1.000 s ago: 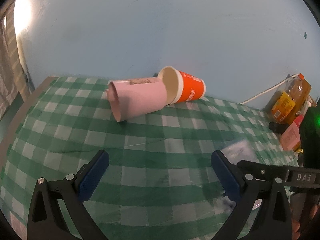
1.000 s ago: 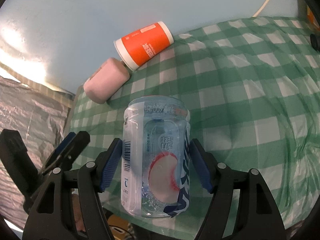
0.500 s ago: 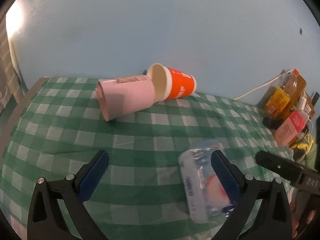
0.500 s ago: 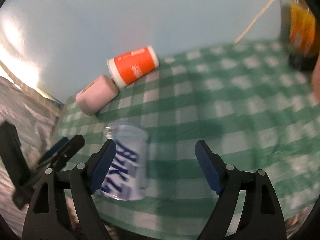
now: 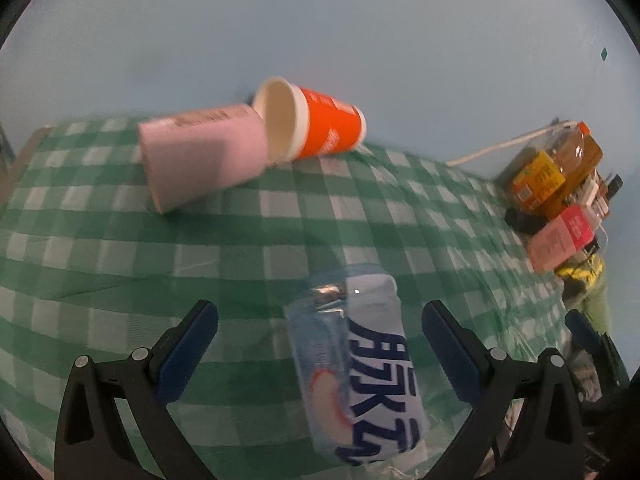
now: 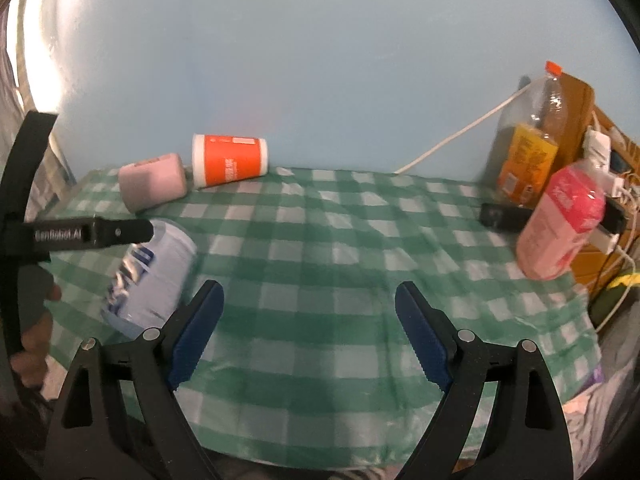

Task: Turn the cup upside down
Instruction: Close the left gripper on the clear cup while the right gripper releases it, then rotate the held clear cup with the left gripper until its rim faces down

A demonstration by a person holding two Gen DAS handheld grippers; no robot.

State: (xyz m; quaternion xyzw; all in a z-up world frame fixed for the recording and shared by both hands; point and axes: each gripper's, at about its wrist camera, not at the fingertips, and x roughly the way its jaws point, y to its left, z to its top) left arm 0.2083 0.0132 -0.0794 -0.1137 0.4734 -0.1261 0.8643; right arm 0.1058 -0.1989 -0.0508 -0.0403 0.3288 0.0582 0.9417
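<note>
Left wrist: left gripper (image 5: 320, 344) jaws spread wide, holding nothing. Clear cup (image 5: 356, 368) with the blue-lettered label sits on the cloth (image 5: 100, 248) between the two fingers, touching neither; looks tilted, and blur and fisheye make it hard to say whether it stands rim-down or lies on its side. Judged: flip may be mostly done, but final pose unconfirmed. Pink cup (image 5: 200, 160) and orange cup (image 5: 316, 128) lie on their sides at the back by the wall, touching each other, well apart from the clear cup. Bottle (image 5: 556, 172) and pink carton (image 5: 560, 240) at far right edge. Nothing blocks the clear cup.

Right wrist: right gripper (image 6: 308, 336) jaws released, empty, aimed at bare cloth (image 6: 320, 248). Clear cup (image 6: 148, 276) off to its left, just under the left gripper's finger (image 6: 92, 234). Pink cup (image 6: 154, 182) and orange cup (image 6: 228, 160) behind, on their sides. Bottle (image 6: 532, 144), pink carton (image 6: 560, 224), black phone-like thing (image 6: 504, 216) and cable (image 6: 452, 140) at right, all far from the work. If those two cups also count, both remain unflipped.
</note>
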